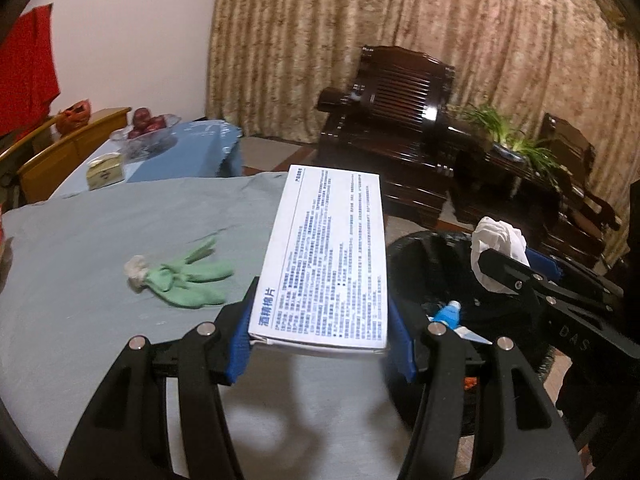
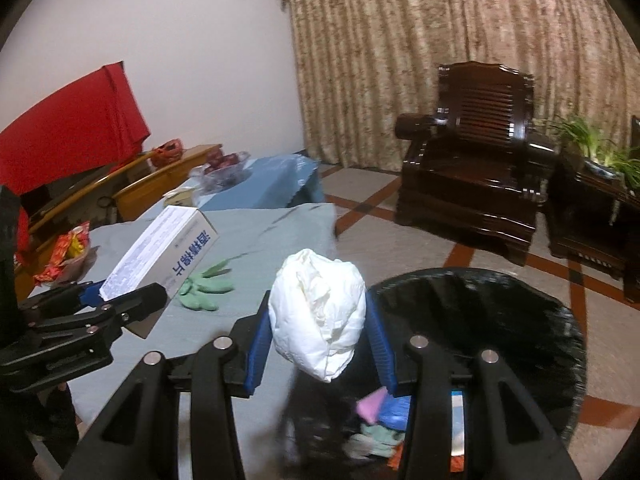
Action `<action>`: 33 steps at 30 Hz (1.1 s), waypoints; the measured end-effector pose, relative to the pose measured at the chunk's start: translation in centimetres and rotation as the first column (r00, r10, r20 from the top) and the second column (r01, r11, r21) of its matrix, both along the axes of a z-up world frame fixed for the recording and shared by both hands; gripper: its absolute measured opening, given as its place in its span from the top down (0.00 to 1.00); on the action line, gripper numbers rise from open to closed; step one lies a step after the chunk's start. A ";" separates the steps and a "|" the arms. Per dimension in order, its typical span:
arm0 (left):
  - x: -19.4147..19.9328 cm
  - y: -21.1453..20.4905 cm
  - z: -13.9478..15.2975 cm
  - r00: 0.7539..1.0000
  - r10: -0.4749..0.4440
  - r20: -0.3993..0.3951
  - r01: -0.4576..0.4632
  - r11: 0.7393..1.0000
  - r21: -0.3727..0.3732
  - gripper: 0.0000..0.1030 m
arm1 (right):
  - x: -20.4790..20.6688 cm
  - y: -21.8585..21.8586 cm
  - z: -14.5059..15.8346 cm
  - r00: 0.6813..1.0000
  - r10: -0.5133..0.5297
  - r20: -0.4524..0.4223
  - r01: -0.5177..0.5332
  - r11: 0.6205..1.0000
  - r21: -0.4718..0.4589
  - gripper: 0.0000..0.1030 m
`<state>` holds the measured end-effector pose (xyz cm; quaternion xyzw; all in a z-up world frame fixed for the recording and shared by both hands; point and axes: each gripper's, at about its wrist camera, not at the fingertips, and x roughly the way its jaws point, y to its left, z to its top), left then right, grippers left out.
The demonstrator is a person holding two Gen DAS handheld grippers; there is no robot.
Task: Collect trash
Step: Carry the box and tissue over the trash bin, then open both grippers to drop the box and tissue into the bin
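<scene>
Two grippers are at work, each clamped on one piece of trash; the left gripper [image 1: 320, 340] has its blue pads pressed against the two long sides of one white box [image 1: 328, 256] printed with blue text, which juts forward, raised clear of the grey-green tablecloth [image 1: 100, 240] with its shadow on the cloth; the right gripper [image 2: 320, 344] pinches one crumpled white wad [image 2: 318, 312], paper or thin plastic, I cannot tell which, at the near edge of the one black-lined bin [image 2: 552, 344] that stands just beside the table; from the left wrist view the same wad [image 1: 496, 244] shows over the bin's rim [image 1: 412, 240]. Inside the bin lie several discarded bits, among them one pink scrap [image 2: 372, 404] and one blue-capped tube [image 1: 450, 314]; the rest is too jumbled to count. One pair of green gloves [image 1: 184, 276] lies flat on the cloth, well apart from both grippers, with a pale bunched cuff at its left end. Farther back stand one glass bowl of red fruit [image 1: 146, 126] on a blue-covered table, one small cream box [image 1: 105, 170] near it, and one dark wooden armchair [image 2: 472, 168] before the curtain [image 2: 440, 32]; one potted green plant [image 1: 516, 140] sits on a dark side table.
</scene>
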<state>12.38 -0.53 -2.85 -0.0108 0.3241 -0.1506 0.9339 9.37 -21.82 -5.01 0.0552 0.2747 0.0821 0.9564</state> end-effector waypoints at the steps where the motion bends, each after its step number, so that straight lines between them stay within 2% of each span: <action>1: -0.1 -0.5 0.0 1.000 -0.008 0.001 0.008 1.000 0.000 0.47 | -0.1 -0.5 0.0 1.000 -0.010 0.001 0.010 1.000 -0.001 0.57; 14: -0.1 -7.0 -2.1 0.986 -0.163 -0.020 0.163 0.987 0.004 0.46 | -1.2 -6.8 -0.4 0.991 -0.133 -0.006 0.132 0.991 -0.024 0.57; 29: 2.9 -15.2 -6.6 0.949 -0.307 -0.074 0.310 0.950 0.036 0.48 | -0.6 -12.4 -3.8 0.971 -0.224 -0.081 0.220 0.974 -0.052 0.57; 33: 3.9 -16.4 -8.0 0.935 -0.336 -0.110 0.340 0.940 0.017 0.46 | -0.2 -13.5 -5.0 0.965 -0.243 -0.104 0.236 0.969 -0.068 0.47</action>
